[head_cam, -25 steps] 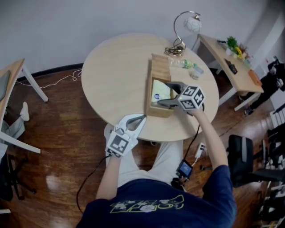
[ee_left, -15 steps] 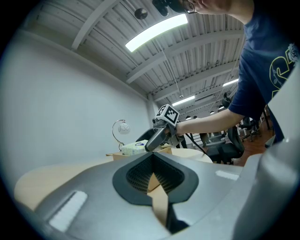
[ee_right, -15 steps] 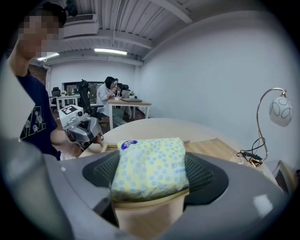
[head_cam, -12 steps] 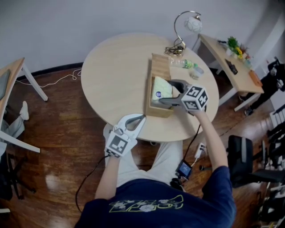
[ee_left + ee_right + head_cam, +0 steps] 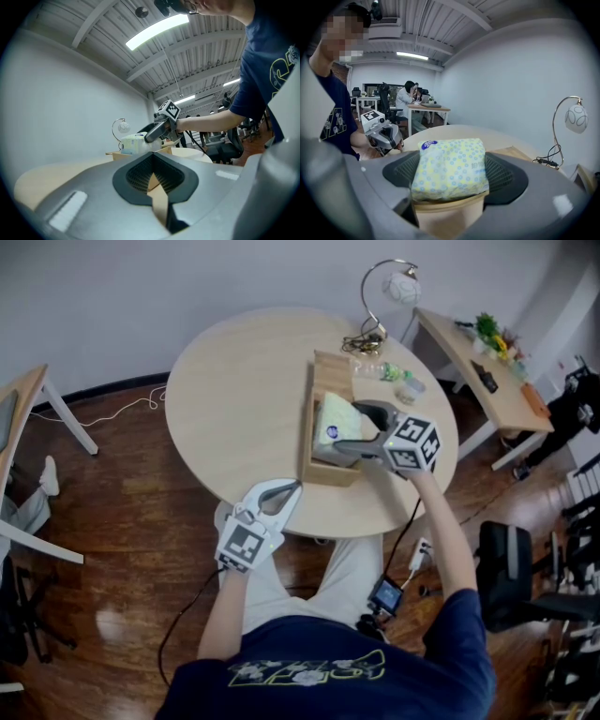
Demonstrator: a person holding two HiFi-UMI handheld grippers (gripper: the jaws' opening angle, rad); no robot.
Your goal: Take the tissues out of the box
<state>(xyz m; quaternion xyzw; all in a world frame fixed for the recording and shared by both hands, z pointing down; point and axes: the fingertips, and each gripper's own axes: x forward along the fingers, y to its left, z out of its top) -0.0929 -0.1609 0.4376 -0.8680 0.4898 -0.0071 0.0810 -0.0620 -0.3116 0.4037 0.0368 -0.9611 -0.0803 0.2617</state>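
Overhead, the right gripper (image 5: pixel 339 432) pinched the blue-dotted yellow tissue pack (image 5: pixel 333 418) over the open wooden box (image 5: pixel 330 379) at the round wooden table's (image 5: pixel 234 399) four o'clock, likely to clear its walls. In the left gripper view, the left gripper (image 5: pixel 152 161) sat pressed together, empty and seemingly idle. In the right gripper view, the jaws squeezed the pack's sides.

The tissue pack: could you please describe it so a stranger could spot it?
On the round table, near the desk lamp, stands an open wooden box. The tissue pack is clamped in the right gripper at its opening. Unlike its neighbours, it is a soft pale yellow packet with blue dots and a round blue sticker.
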